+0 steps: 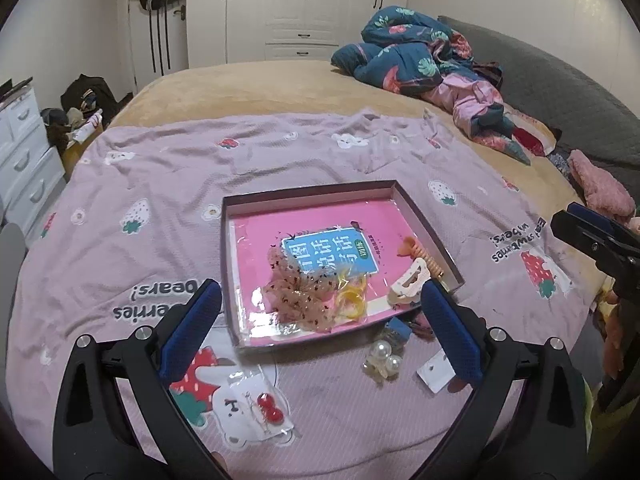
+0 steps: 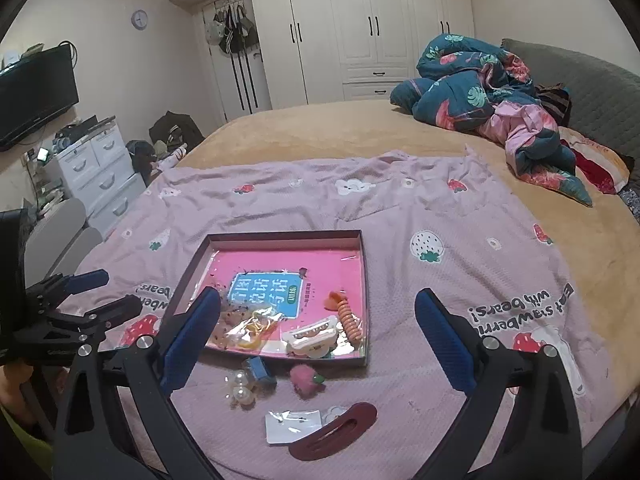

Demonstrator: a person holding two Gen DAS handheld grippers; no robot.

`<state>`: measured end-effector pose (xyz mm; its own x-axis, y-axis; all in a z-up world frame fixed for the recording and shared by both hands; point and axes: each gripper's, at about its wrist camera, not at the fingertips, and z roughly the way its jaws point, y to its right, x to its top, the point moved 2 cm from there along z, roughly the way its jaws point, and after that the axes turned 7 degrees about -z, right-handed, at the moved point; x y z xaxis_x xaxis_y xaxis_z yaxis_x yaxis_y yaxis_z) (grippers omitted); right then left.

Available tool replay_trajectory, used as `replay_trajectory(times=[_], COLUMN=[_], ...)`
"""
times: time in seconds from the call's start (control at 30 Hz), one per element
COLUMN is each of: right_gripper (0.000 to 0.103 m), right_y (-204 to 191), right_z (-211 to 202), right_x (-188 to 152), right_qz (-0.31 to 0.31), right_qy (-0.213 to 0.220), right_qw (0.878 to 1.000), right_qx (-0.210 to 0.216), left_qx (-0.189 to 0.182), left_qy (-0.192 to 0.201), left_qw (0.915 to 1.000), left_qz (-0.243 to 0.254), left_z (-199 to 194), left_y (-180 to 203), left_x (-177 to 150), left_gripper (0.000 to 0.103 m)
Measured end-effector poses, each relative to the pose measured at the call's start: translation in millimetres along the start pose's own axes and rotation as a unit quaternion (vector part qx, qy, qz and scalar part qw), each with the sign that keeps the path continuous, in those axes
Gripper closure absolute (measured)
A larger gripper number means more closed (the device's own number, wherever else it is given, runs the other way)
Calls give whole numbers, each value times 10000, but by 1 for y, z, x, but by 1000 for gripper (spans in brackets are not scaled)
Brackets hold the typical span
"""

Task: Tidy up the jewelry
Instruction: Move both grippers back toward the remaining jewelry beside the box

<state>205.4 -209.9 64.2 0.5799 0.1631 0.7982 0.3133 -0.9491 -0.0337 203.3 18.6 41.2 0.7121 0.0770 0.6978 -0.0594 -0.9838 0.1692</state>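
A shallow box [image 1: 308,198] [image 2: 280,237] with a pink bottom lies on the purple blanket. It holds a sheer pink scrunchie [image 1: 298,300], yellow bands [image 1: 352,296], a white claw clip [image 1: 410,282] [image 2: 310,336] and an orange coil tie [image 2: 348,316]. In front of the box lie pearl pieces [image 1: 382,354] [image 2: 240,386], a blue item [image 2: 260,370], a pink pompom [image 2: 304,378], an earring card [image 2: 292,424], a dark red hair clip [image 2: 336,430] and a bag with red cherries [image 1: 266,404]. My left gripper [image 1: 320,320] is open and empty above the box's near edge. My right gripper [image 2: 318,328] is open and empty.
The purple blanket [image 1: 280,152] covers the near half of a tan bed. A crumpled quilt [image 1: 420,56] lies at the far right. White drawers [image 2: 96,176] and a TV [image 2: 36,92] stand at the left. Wardrobes [image 2: 360,20] line the back wall.
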Motion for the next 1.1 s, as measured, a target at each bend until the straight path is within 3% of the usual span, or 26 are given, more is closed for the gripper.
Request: replay_trajectory(times=[0.53, 1.1], right_gripper=[5, 5], right_y=[-57, -56], right_z=[-23, -21], right_x=[-22, -86], right_qz=[-479, -843], right_qy=[18, -518], right_qw=[9982, 9944], right_qx=[360, 366], left_qx=[241, 361], left_qy=[178, -73], left_qw=[9991, 9990], left_qz=[-286, -238], left_z=[-41, -39], left_y=[-45, -49], left_x=[-34, -74], left_gripper=[10, 10])
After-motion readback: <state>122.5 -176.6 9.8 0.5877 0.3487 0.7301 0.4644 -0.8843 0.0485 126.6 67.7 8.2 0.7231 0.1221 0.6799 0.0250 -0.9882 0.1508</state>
